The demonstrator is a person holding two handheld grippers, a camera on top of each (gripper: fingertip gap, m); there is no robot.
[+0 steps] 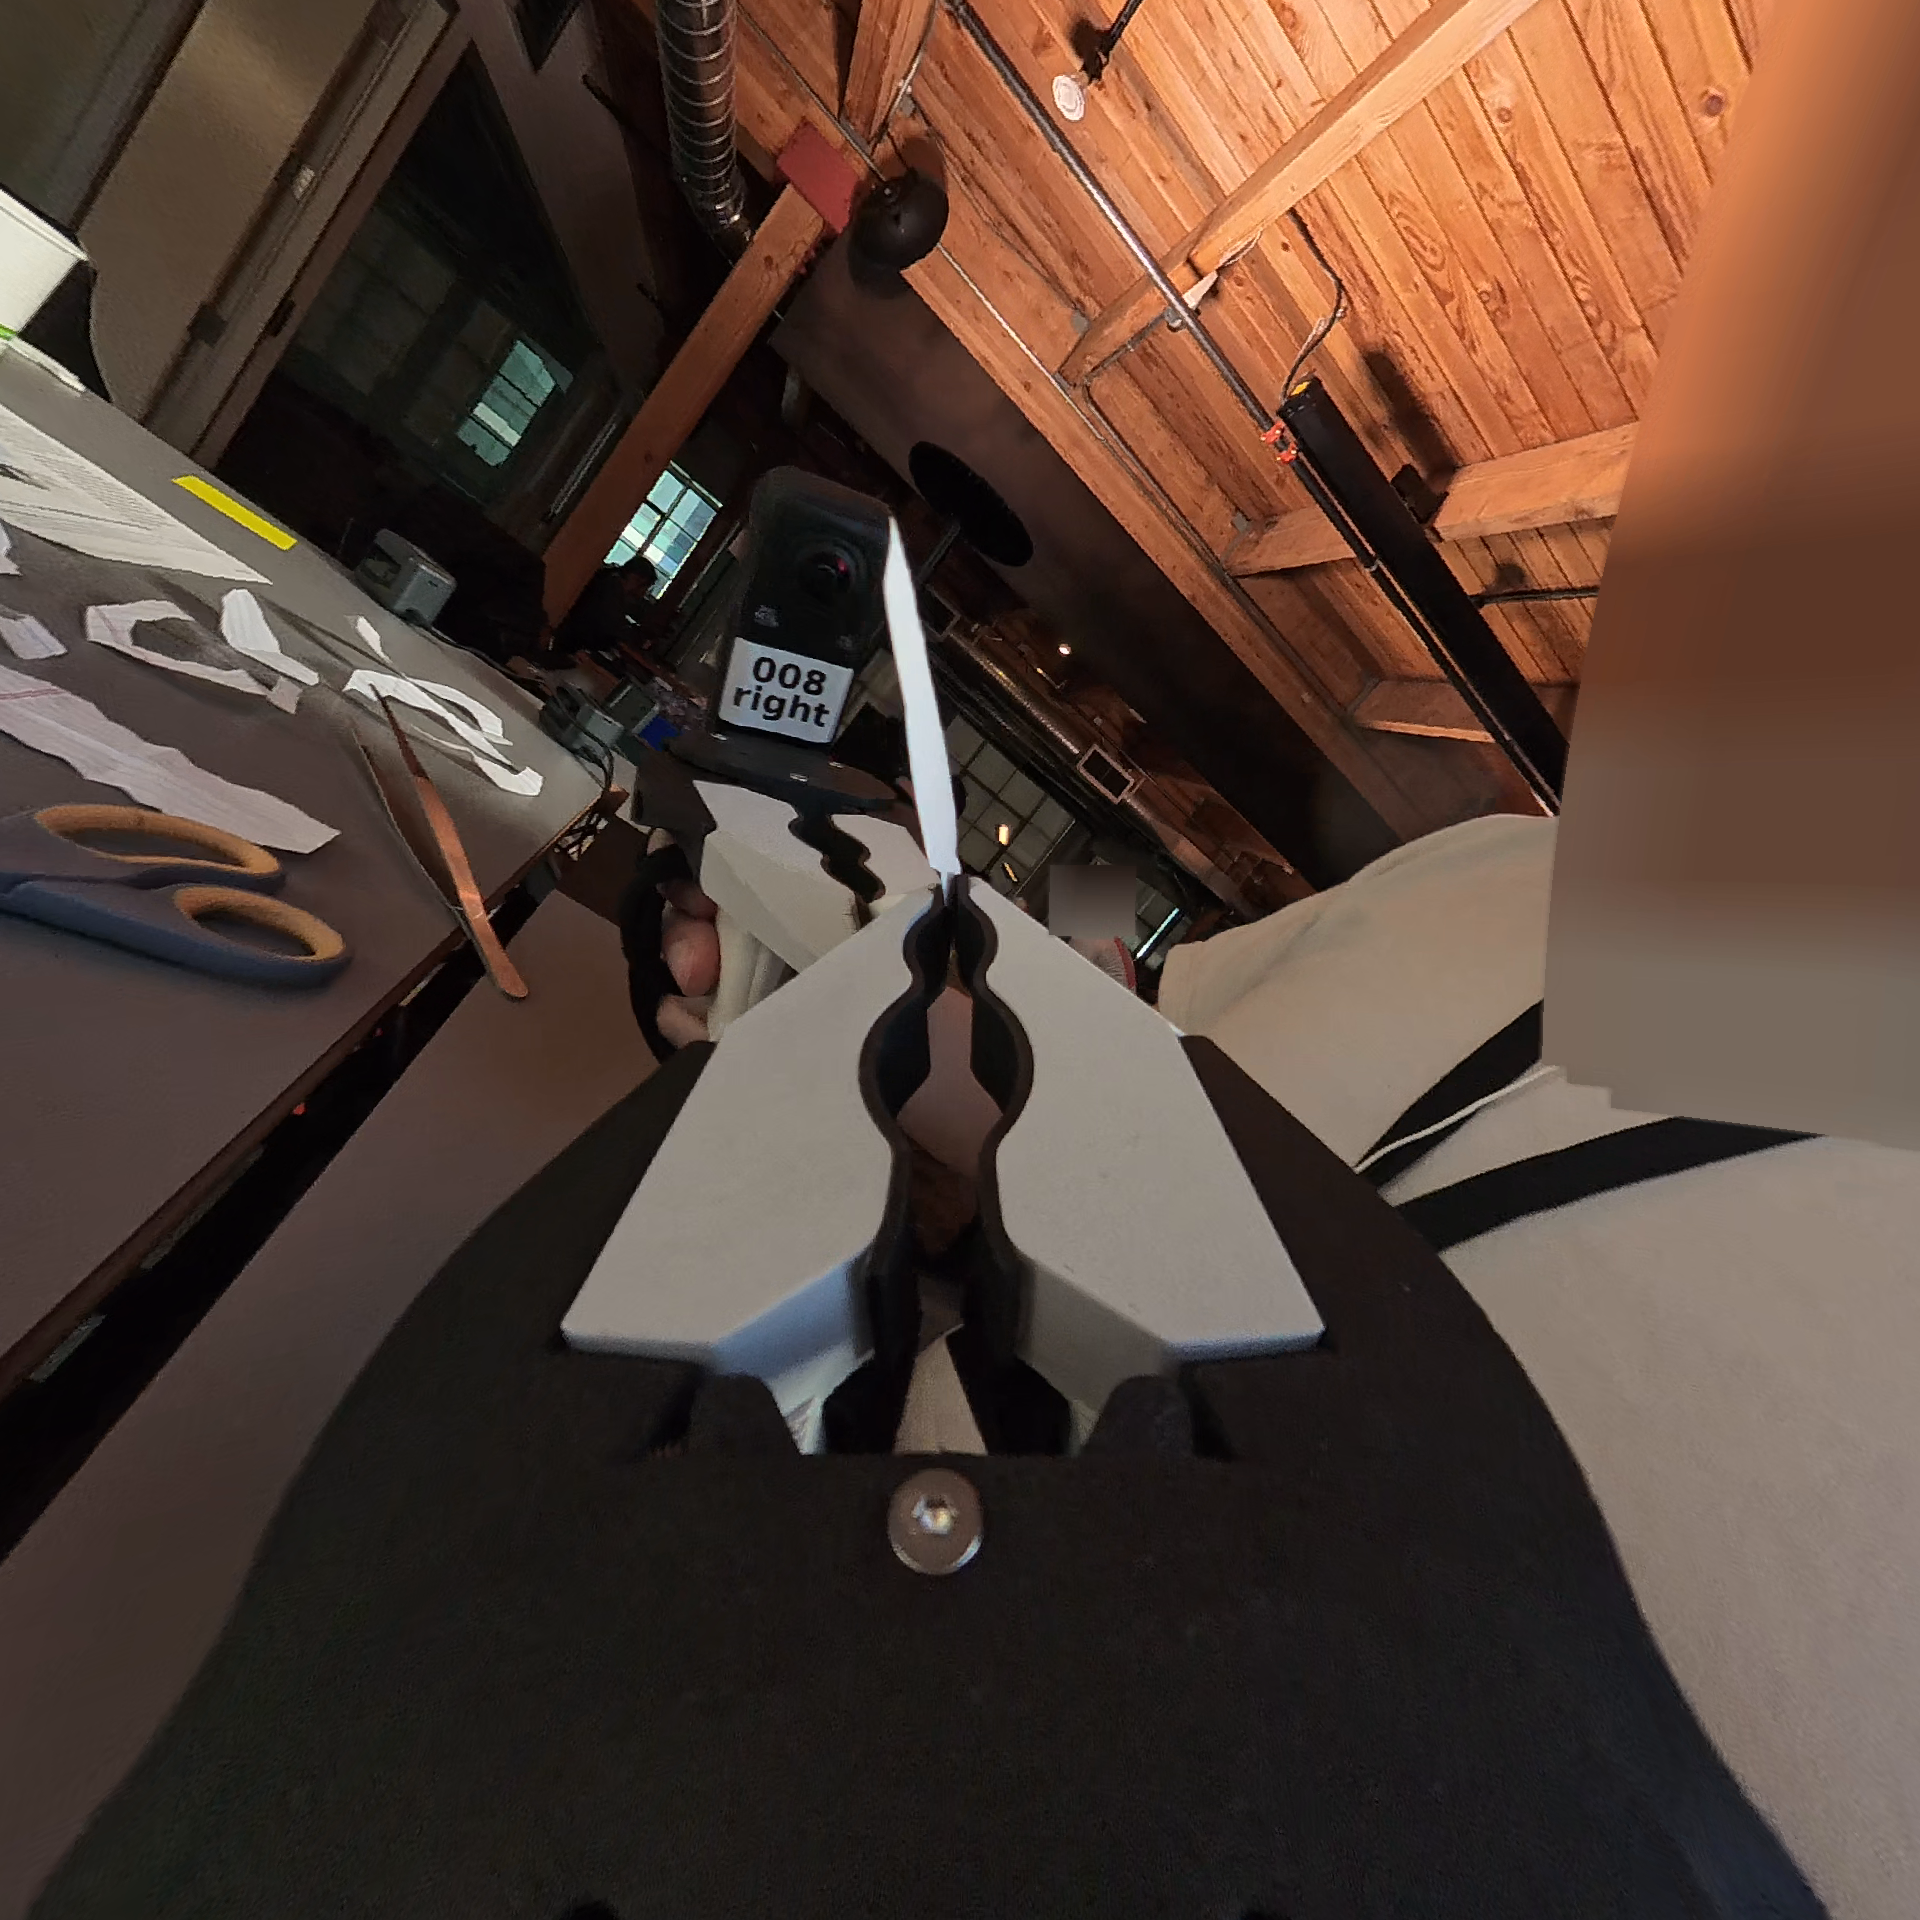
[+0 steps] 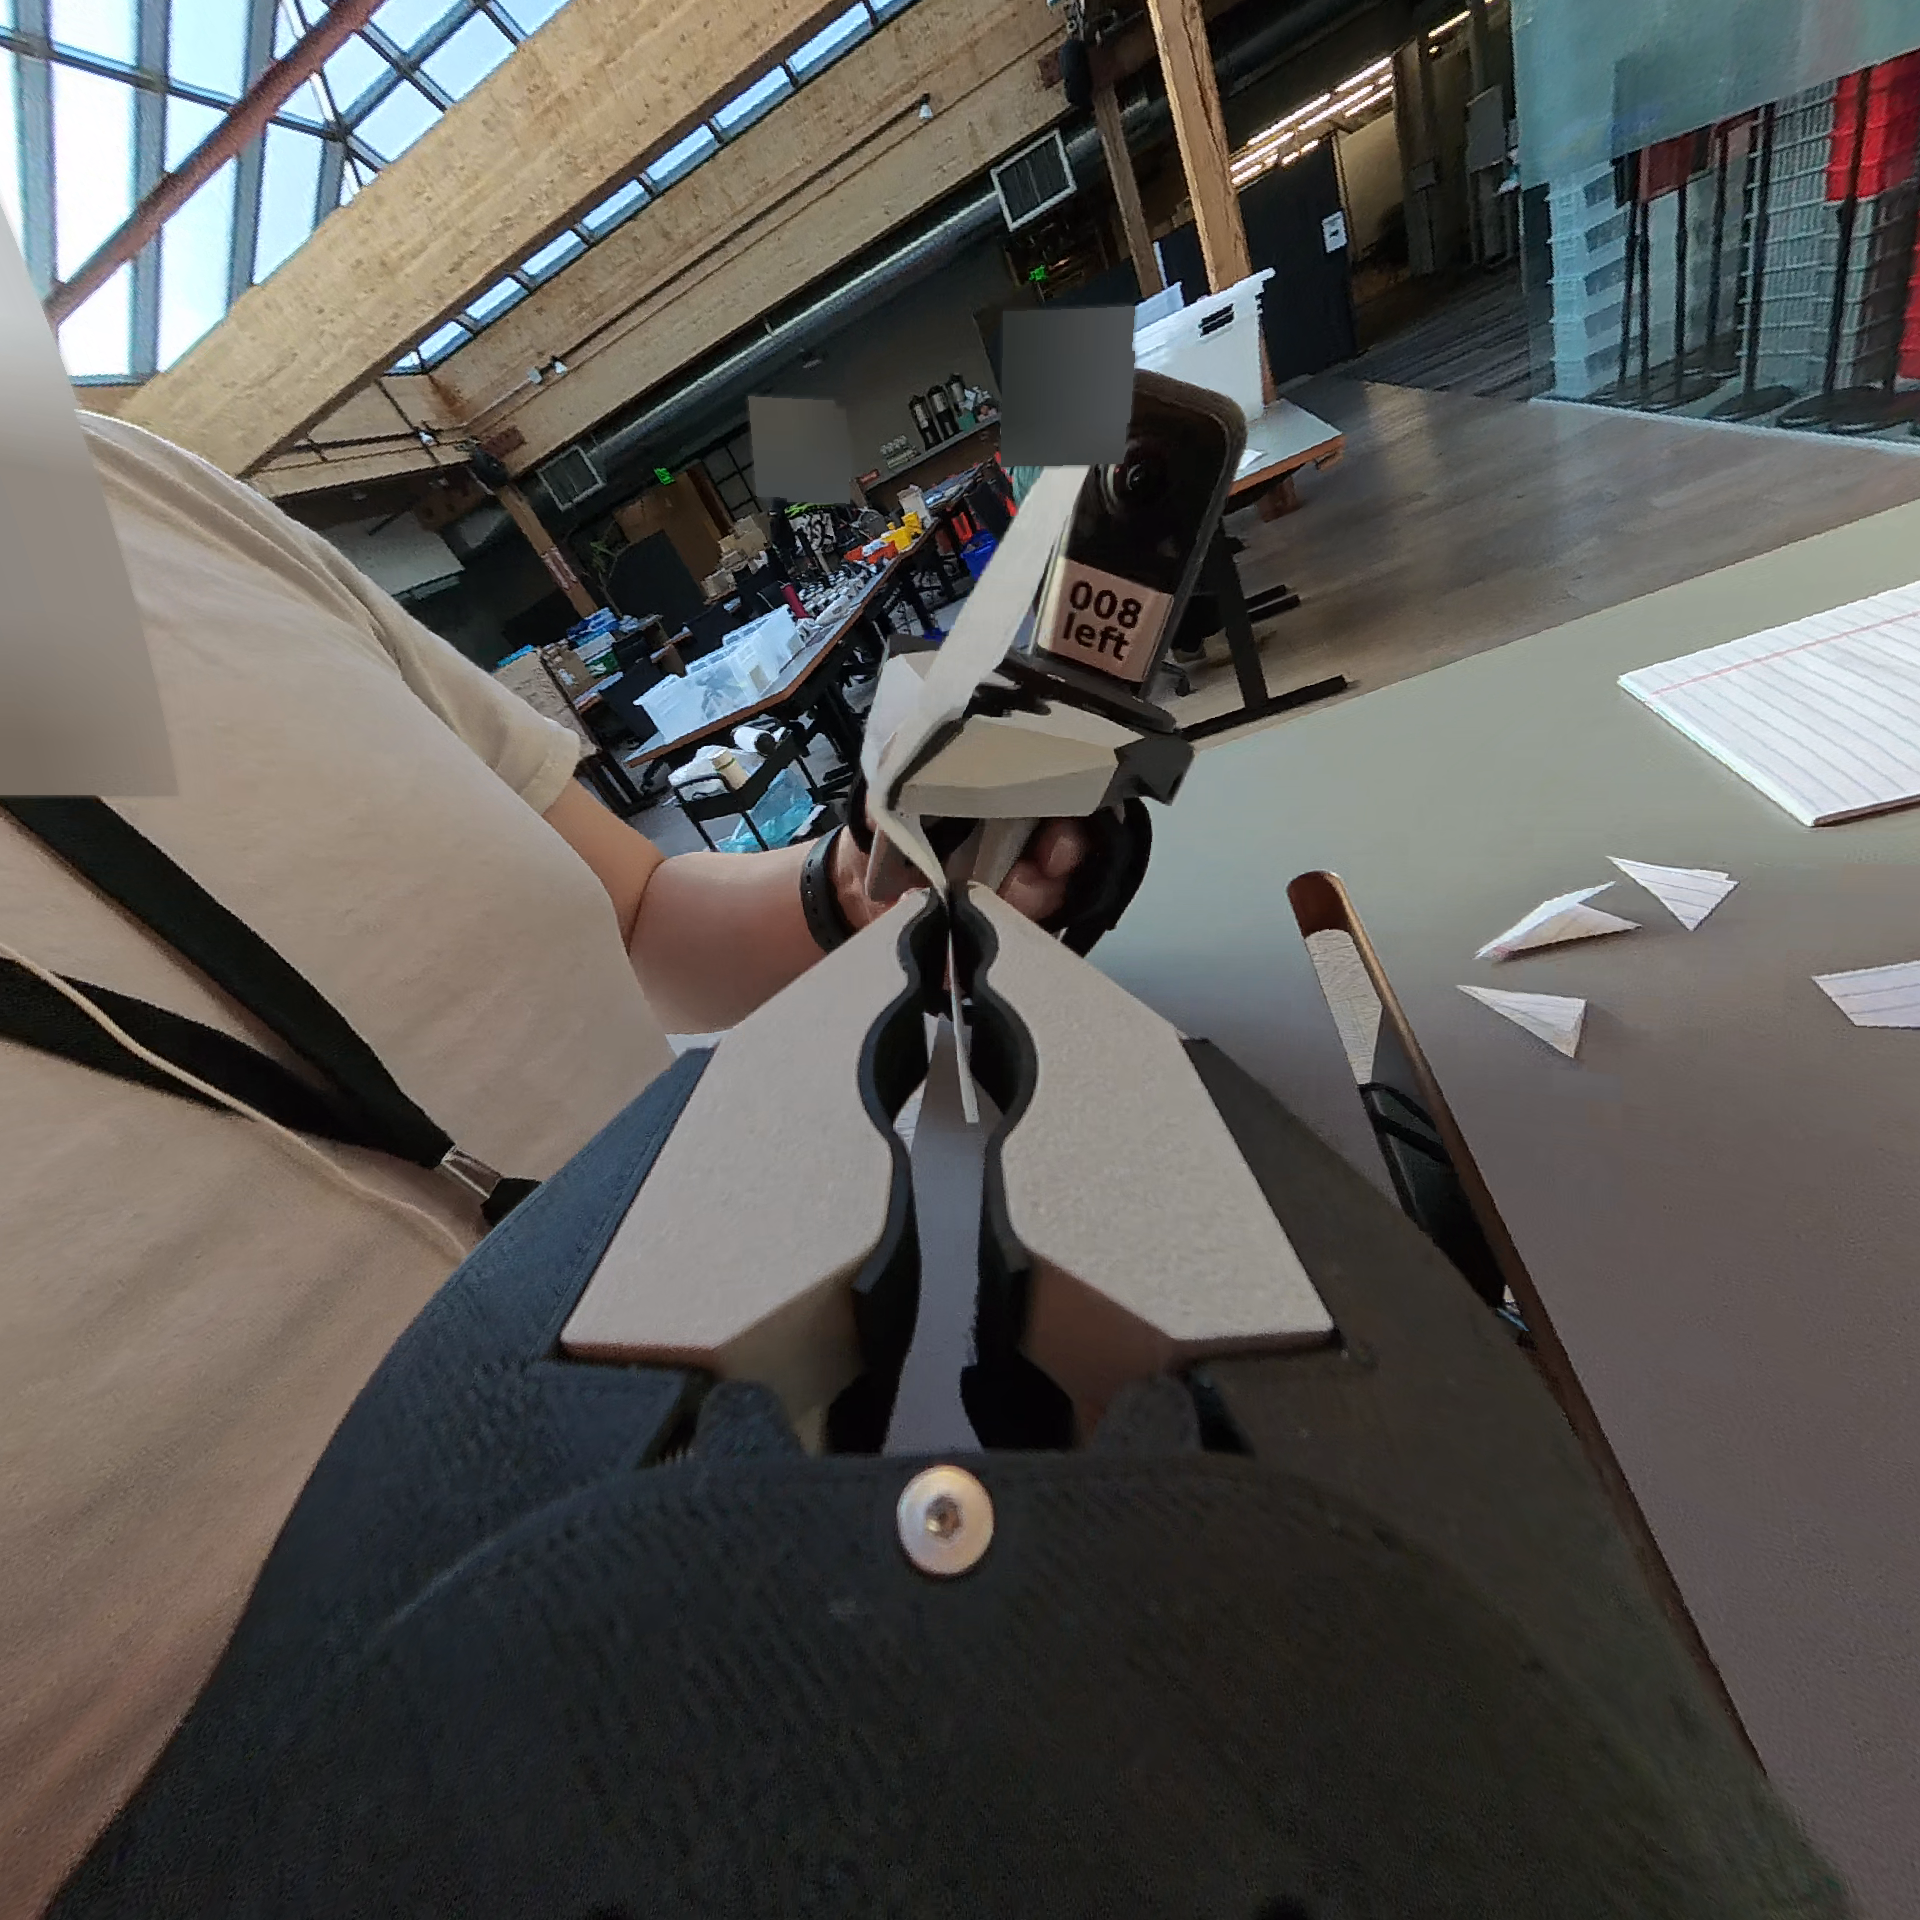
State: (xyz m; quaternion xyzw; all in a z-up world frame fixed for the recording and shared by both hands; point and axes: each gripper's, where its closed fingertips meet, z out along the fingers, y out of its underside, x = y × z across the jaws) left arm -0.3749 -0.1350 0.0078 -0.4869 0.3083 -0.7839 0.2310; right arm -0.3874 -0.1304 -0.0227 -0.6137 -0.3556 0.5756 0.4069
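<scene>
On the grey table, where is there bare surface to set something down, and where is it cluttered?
In the right wrist view, the table is bare between the lined pad and the paper triangles, and below the triangles. In the left wrist view it is crowded: paper scraps and scissors fill it, leaving bare surface only below the scissors toward the near edge.

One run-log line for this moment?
left gripper: shut on paper strip | right gripper: shut on same strip | scissors: on table

1. Label, white with bold black print in 2 lines, stuck on the base of the black camera; wording not reproduced.
2. Label, same kind, on the second camera.
3. Printed sheet on the table: print too small to read.
</scene>
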